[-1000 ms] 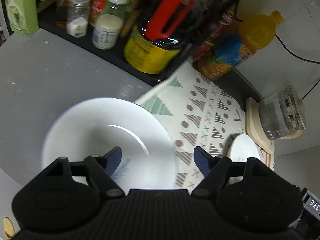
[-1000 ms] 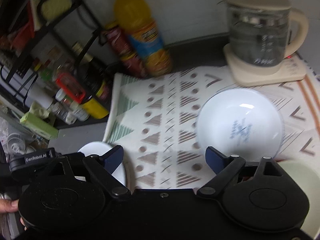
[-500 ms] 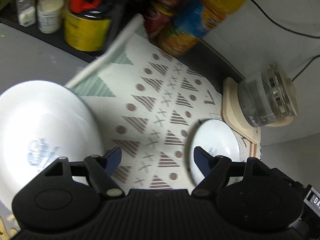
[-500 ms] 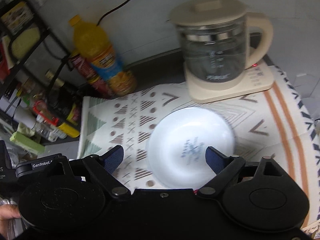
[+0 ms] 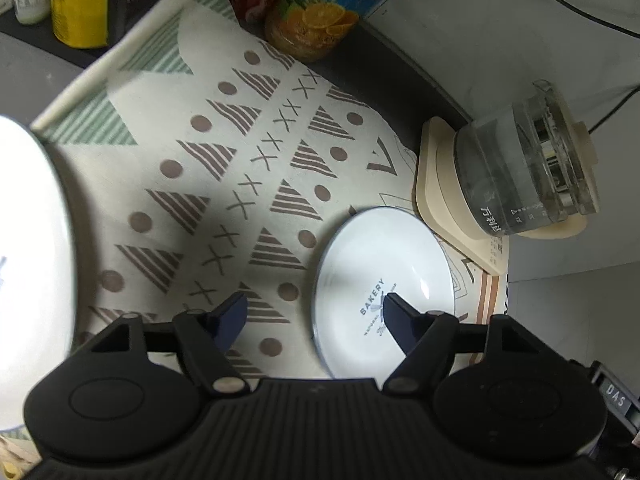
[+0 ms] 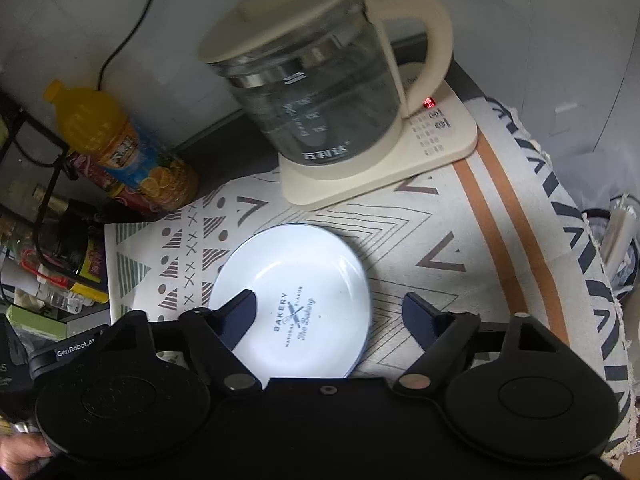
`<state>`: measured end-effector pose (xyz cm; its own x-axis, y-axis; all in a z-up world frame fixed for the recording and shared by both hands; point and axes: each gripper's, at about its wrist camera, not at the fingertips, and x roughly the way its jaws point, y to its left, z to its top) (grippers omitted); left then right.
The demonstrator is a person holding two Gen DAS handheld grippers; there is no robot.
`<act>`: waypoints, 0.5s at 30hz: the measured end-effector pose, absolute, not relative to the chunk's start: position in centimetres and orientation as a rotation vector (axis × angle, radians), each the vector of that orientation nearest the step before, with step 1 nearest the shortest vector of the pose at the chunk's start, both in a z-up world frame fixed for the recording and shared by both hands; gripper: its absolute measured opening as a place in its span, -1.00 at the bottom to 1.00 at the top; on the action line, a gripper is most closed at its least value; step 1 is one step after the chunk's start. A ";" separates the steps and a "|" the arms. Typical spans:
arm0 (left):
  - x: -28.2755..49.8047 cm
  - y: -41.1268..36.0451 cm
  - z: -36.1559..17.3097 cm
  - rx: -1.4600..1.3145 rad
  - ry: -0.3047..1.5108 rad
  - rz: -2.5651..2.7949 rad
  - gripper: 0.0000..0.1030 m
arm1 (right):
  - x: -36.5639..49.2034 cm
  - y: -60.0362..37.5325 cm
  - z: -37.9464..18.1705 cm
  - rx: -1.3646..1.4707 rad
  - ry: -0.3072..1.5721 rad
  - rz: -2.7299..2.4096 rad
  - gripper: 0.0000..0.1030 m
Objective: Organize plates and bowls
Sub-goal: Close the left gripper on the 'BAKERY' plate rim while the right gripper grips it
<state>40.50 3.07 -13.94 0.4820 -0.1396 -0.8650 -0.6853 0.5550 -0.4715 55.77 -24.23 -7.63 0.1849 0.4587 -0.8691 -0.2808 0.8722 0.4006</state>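
Both views have swung off the big white plate toward the small BAKERY plate, which lies flat on the patterned mat just in front of the glass kettle. The right gripper hangs over it, jaws spread but just narrowed, empty; the left gripper likewise. To lift well, I judge one finger should slip under the rim's near edge, clear of the kettle base.
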 end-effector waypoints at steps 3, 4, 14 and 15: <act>41.1 2.7 -14.7 -0.970 1.045 0.404 0.26 | 56.6 -24.5 -8.8 0.163 1.316 0.535 0.29; 41.3 2.6 -14.9 -0.979 1.048 0.403 0.17 | 57.0 -24.5 -9.2 0.167 1.330 0.539 0.25; 42.6 2.0 -17.8 -1.034 1.078 0.429 -0.45 | 59.0 -23.5 -13.6 0.134 1.464 0.574 -0.16; 42.7 2.0 -18.1 -1.040 1.082 0.431 -0.52 | 59.2 -23.4 -13.9 0.126 1.474 0.574 -0.17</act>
<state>42.67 1.98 -18.08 0.4488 -0.1813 -0.8751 -0.7335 0.4847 -0.4766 59.16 -23.41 -13.94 -0.0094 0.4367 -0.8996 -0.2868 0.8606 0.4208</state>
